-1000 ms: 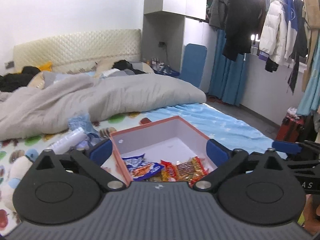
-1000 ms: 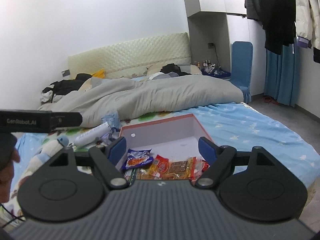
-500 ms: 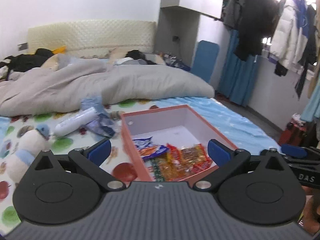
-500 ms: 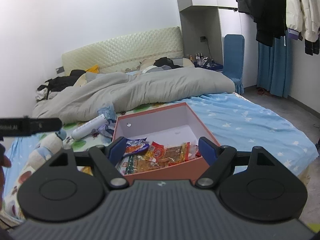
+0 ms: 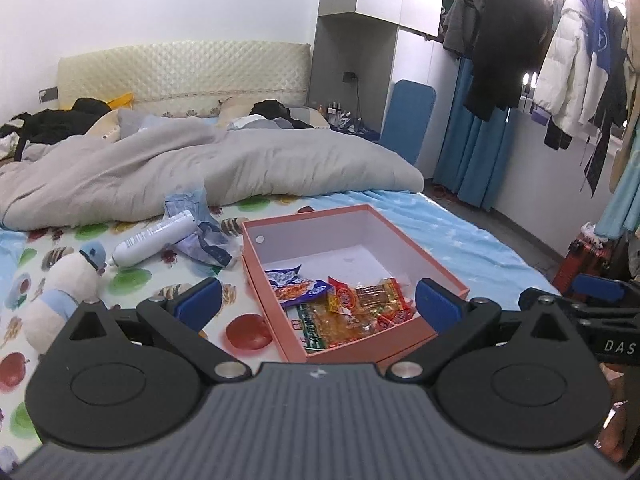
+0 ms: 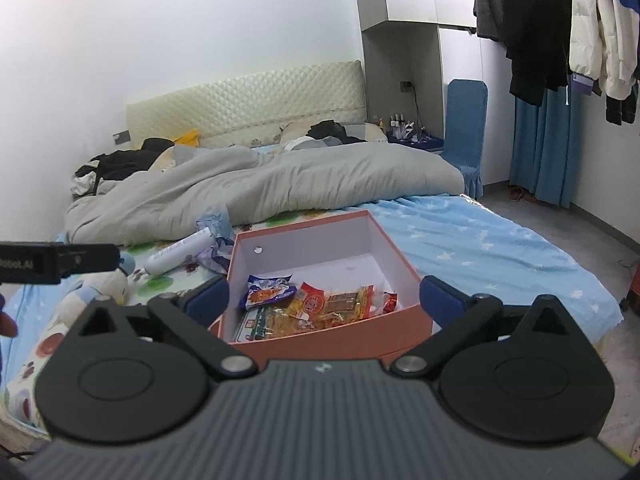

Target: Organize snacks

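Observation:
A pink open box (image 5: 308,213) sits on the bed with several snack packets (image 5: 344,308) piled at its near end. My left gripper (image 5: 318,302) hovers in front of the box, open and holding nothing. From the right wrist view the same box (image 6: 304,222) and snack packets (image 6: 316,306) lie just beyond my right gripper (image 6: 324,296). Its jaws are opening, with no pad touching anything. Each gripper shows at the edge of the other's view: the right gripper (image 5: 592,292) and the left gripper (image 6: 60,262).
Left of the box lie a white bottle (image 5: 154,238), a crumpled blue bag (image 5: 200,232) and a plush toy (image 5: 64,284). A grey duvet (image 5: 200,168) covers the far bed. A red suitcase (image 5: 588,256) and hanging coats (image 5: 504,32) stand at right.
Both grippers have drawn back from the box, so all of it now shows. The right gripper's fingers have spread wider. The snacks in the box have not moved.

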Tool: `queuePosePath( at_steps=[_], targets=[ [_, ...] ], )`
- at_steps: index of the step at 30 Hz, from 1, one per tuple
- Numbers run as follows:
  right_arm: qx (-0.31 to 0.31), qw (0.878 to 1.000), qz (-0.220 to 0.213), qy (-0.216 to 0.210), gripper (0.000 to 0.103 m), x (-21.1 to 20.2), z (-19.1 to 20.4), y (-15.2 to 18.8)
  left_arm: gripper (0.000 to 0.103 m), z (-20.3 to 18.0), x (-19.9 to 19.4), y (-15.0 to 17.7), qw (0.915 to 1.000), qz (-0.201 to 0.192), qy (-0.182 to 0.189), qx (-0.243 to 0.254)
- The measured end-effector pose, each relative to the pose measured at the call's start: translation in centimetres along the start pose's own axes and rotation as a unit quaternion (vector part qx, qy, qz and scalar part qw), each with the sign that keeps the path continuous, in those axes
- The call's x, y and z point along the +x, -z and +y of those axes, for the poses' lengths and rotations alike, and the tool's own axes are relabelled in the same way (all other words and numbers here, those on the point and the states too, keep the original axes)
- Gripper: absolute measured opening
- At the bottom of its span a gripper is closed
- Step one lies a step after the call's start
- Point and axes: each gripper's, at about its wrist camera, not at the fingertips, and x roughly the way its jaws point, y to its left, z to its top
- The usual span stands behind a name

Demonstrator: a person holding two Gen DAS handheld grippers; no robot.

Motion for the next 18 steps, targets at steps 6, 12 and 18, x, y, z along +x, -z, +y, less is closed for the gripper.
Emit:
queuePosePath(
  at_steps=[6, 12, 18],
  targets=[
    [0.001, 1.0, 0.0, 0.001, 0.103, -0.5, -0.1, -0.1, 0.103, 0.1, -0.5, 0.0, 0.9999, 0.007, -0.003, -0.009],
    [0.0, 1.0, 0.005, 0.002, 0.103, -1.3, -0.2, 0.2, 0.103, 0.2, -1.0, 0.0, 0.9997, 0.015, -0.007, -0.017],
    [-0.002, 1.0, -0.008, 0.003, 0.103, -2.2, 0.1, 0.0, 0.103, -0.3, -1.5, 0.3, 0.9996, 0.019, -0.014, -0.013]
  ],
)
